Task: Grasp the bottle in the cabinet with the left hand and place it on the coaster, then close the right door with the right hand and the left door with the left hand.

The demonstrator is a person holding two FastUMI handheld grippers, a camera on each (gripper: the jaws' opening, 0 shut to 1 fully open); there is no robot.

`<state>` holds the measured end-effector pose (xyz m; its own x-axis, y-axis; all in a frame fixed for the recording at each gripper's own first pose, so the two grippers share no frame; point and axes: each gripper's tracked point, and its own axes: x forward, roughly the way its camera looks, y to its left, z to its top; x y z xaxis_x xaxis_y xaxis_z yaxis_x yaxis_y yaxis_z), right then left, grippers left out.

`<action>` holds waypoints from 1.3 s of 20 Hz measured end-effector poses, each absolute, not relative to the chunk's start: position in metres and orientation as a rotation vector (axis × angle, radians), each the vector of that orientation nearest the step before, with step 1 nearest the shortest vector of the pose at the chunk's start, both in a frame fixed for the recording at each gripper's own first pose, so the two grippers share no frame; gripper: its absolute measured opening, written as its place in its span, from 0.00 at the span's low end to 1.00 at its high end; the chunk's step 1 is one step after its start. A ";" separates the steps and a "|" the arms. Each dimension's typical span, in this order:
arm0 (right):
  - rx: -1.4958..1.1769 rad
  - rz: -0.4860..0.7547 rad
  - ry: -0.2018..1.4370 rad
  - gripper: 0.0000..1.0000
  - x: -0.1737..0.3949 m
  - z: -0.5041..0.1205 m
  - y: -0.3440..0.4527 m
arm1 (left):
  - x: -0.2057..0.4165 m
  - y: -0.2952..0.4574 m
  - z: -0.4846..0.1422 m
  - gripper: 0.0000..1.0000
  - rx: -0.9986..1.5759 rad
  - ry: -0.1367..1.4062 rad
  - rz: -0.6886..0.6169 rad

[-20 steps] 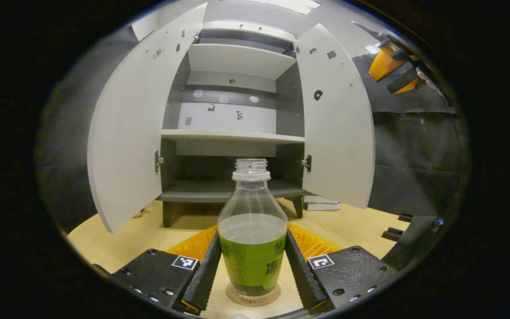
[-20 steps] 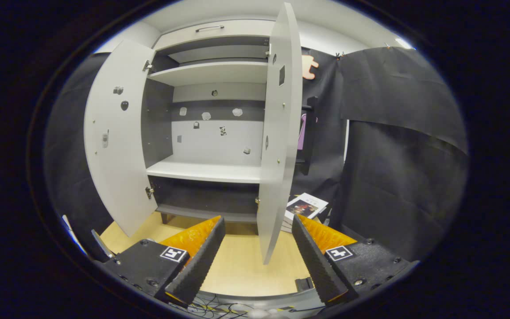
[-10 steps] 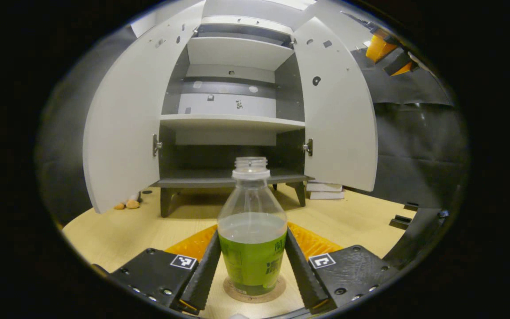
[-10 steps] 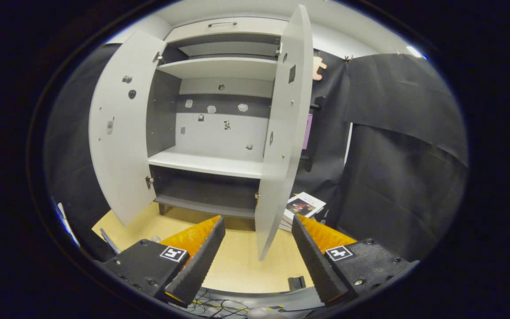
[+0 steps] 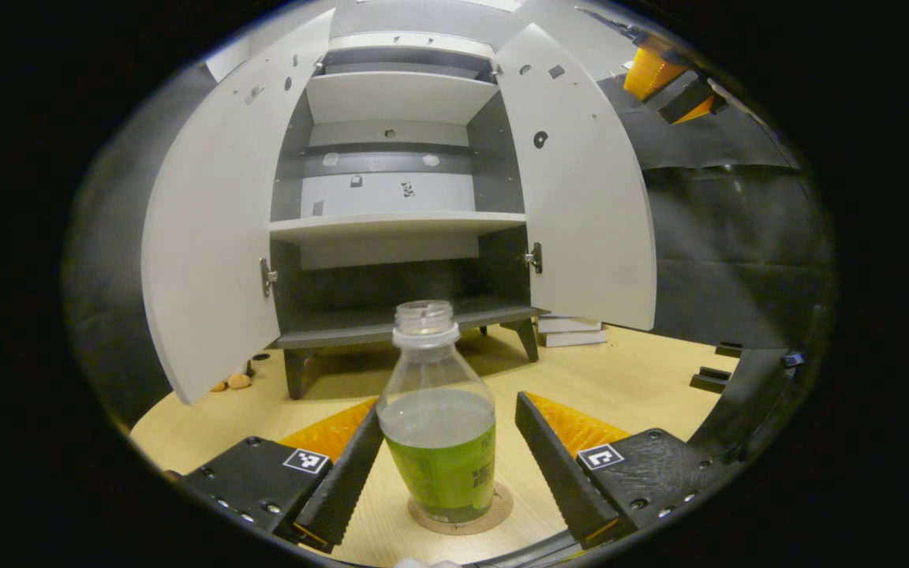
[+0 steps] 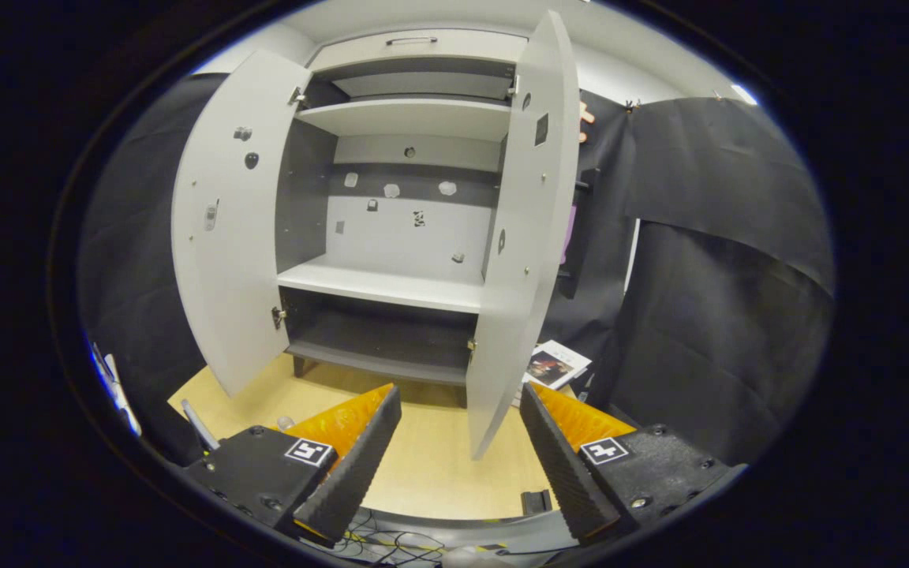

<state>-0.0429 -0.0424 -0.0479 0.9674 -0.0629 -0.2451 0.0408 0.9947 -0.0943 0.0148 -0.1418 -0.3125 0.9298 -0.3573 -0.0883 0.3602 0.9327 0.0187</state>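
A clear, capless bottle [image 5: 439, 442] with a green label and some liquid stands upright on a round cork coaster [image 5: 494, 509] on the wooden table. My left gripper [image 5: 448, 408] is open around it: the left finger [image 5: 340, 485] is close to the bottle's side, and the right finger [image 5: 557, 465] stands apart from it. Beyond is the grey cabinet with its left door [image 5: 210, 237] and right door [image 5: 581, 197] both open. My right gripper [image 6: 458, 390] is open and holds nothing. It faces the right door [image 6: 521, 237] nearly edge-on. The right gripper [image 5: 663, 75] hangs high at the upper right.
Stacked books [image 5: 573, 331] lie by the cabinet's right leg, and a magazine [image 6: 553, 364] shows beyond the right door. Small objects [image 5: 232, 383] lie under the left door. Black blocks [image 5: 711, 379] sit on the table's right side. Cables [image 6: 391, 544] run below the right gripper.
The left gripper's fingers have spread off the bottle, which now stands free on the coaster, and the gripper has drawn back slightly. The right gripper has shifted a little before the right door.
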 end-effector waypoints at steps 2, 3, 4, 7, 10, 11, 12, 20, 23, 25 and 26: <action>-0.080 -0.051 0.249 0.99 -0.044 -0.048 -0.043 | 0.019 -0.137 -0.300 0.98 0.037 0.070 -0.344; -0.077 -0.054 0.247 0.99 -0.044 -0.047 -0.044 | 0.021 -0.136 -0.292 0.98 0.041 0.059 -0.338; -0.071 -0.057 0.244 0.99 -0.044 -0.047 -0.045 | 0.021 -0.136 -0.285 0.98 0.043 0.050 -0.338; -0.043 -0.063 0.239 0.99 -0.045 -0.047 -0.049 | 0.024 -0.134 -0.263 0.99 0.059 0.027 -0.329; -0.026 -0.072 0.235 0.98 -0.046 -0.048 -0.053 | 0.021 -0.132 -0.242 0.98 0.058 0.026 -0.318; -0.023 -0.077 0.232 0.98 -0.047 -0.049 -0.055 | 0.021 -0.131 -0.233 0.98 0.059 0.019 -0.314; -0.018 -0.079 0.227 0.99 -0.048 -0.048 -0.057 | 0.019 -0.130 -0.222 0.99 0.052 0.011 -0.314; 0.026 -0.102 0.150 0.98 -0.054 -0.034 -0.071 | 0.009 -0.128 -0.123 0.99 0.030 -0.032 -0.294; 0.038 -0.100 0.119 0.99 -0.057 -0.027 -0.071 | 0.005 -0.120 -0.077 0.99 0.045 -0.059 -0.263; 0.042 -0.098 0.099 0.99 -0.058 -0.023 -0.070 | 0.000 -0.108 -0.049 0.98 0.074 -0.068 -0.239; 0.045 -0.096 0.088 0.99 -0.058 -0.021 -0.070 | -0.003 -0.104 -0.035 0.98 0.084 -0.073 -0.235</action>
